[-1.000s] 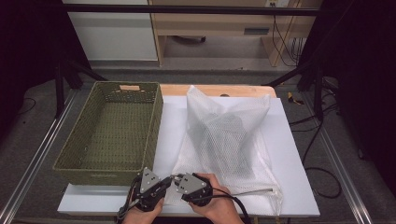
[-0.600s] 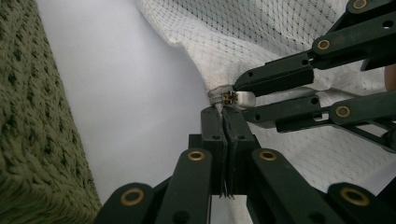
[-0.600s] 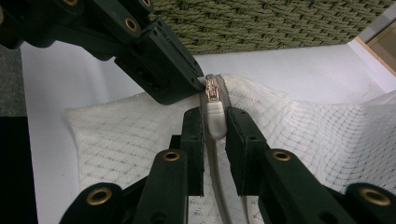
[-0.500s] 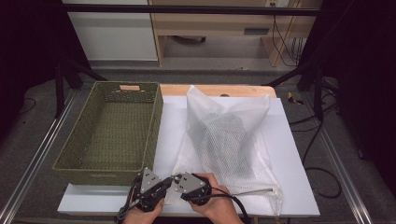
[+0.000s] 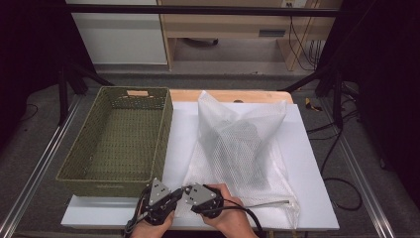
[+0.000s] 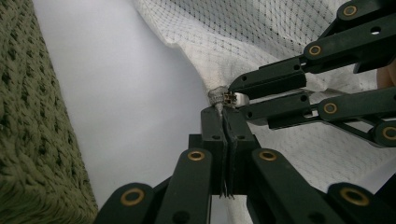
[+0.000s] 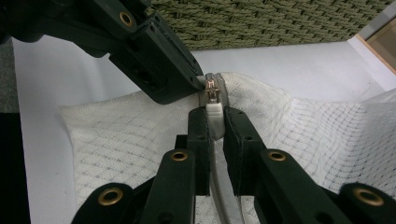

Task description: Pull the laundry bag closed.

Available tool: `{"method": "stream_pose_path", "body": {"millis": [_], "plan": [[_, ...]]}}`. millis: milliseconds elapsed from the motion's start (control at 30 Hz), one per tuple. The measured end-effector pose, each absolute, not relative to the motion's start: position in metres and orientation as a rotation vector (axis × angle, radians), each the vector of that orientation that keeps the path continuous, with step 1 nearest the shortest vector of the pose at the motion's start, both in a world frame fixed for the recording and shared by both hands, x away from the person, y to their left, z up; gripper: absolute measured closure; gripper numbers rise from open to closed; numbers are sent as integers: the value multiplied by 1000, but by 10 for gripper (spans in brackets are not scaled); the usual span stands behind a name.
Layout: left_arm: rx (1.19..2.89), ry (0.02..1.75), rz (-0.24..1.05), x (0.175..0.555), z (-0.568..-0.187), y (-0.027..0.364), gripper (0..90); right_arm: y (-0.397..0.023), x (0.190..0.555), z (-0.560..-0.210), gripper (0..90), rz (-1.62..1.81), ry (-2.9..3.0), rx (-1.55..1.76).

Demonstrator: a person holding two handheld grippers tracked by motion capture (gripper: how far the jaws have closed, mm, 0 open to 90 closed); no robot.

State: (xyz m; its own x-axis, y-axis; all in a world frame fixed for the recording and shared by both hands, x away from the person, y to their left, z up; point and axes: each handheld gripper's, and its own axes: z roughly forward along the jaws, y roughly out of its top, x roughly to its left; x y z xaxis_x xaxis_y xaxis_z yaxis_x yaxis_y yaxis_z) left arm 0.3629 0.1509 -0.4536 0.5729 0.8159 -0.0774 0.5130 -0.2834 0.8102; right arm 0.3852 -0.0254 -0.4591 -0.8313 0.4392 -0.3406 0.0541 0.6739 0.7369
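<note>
A white mesh bag (image 5: 242,144) with dark things inside lies on the white board (image 5: 181,124). At the bag's near left corner, my left gripper (image 6: 223,112) is shut on the fabric at the zipper's end (image 6: 215,95). My right gripper (image 7: 213,112) meets it from the other side, and its jaws have just been closing on the white zipper pull (image 7: 215,117), which sits between the pads. In the high view both grippers, left (image 5: 176,194) and right (image 5: 184,191), touch tips at the board's front edge.
A green woven basket (image 5: 106,184) stands left of the bag, its wall close beside my left gripper (image 7: 187,79). The zipper strip (image 5: 267,203) runs right along the bag's near edge. Dark stands and cables flank the table.
</note>
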Motion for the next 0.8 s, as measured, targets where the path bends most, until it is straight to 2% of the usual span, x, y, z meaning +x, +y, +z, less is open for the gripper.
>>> {"method": "stream_pose_path", "body": {"millis": [800], "plan": [[1951,1063,446,363,-453,151,888,-25,384,-457,818,1015,2396,395]]}}
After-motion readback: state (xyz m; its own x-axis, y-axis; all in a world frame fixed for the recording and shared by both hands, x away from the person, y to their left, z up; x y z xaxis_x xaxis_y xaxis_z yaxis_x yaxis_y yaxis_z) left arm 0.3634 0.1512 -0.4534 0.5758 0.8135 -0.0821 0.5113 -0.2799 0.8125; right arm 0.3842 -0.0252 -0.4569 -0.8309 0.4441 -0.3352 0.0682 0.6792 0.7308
